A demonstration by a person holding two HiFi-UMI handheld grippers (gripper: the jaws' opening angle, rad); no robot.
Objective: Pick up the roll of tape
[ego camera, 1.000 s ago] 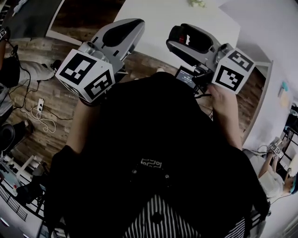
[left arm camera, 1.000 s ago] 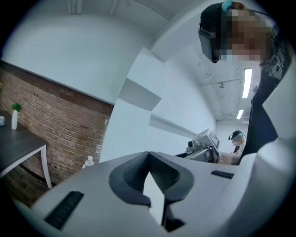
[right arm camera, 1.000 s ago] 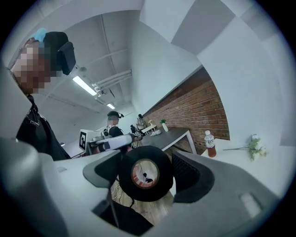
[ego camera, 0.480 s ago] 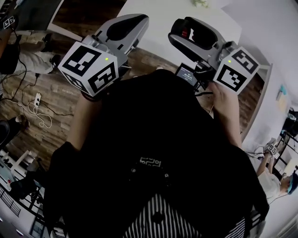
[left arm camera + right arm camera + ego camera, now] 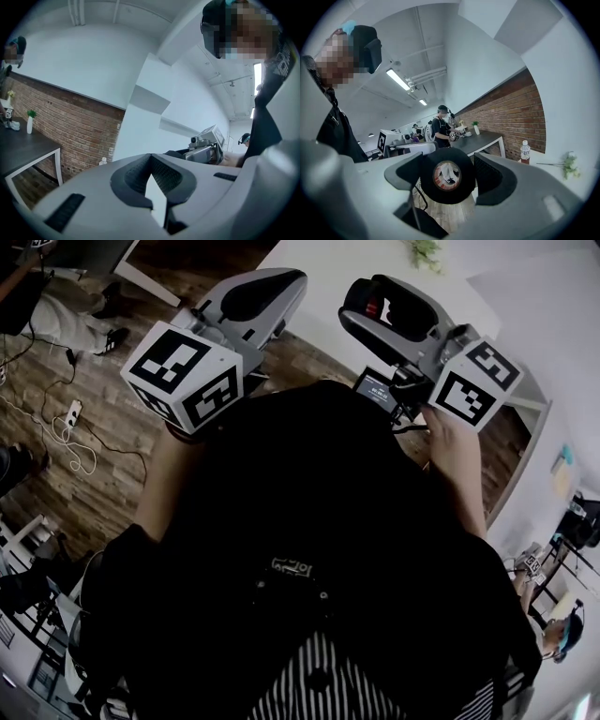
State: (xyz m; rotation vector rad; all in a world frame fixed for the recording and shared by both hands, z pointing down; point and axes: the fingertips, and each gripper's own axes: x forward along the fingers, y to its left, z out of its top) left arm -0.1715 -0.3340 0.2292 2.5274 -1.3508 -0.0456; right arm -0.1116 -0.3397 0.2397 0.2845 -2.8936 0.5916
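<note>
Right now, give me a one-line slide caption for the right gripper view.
Right tongs grip a black roll of tape in mid-air, brick wall and dark table behind.

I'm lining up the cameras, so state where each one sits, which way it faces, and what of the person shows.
Head view: on the head, looking steeply down at the person's black top, left gripper and right gripper.
Left gripper view: on the left gripper, looking along its shut, empty fingers toward a brick wall; the black top at right.
Right gripper view: on the right gripper, looking along fingers clamped on the roll of tape; the black top at left.
Shared: both gripper views show the brick wall.
</note>
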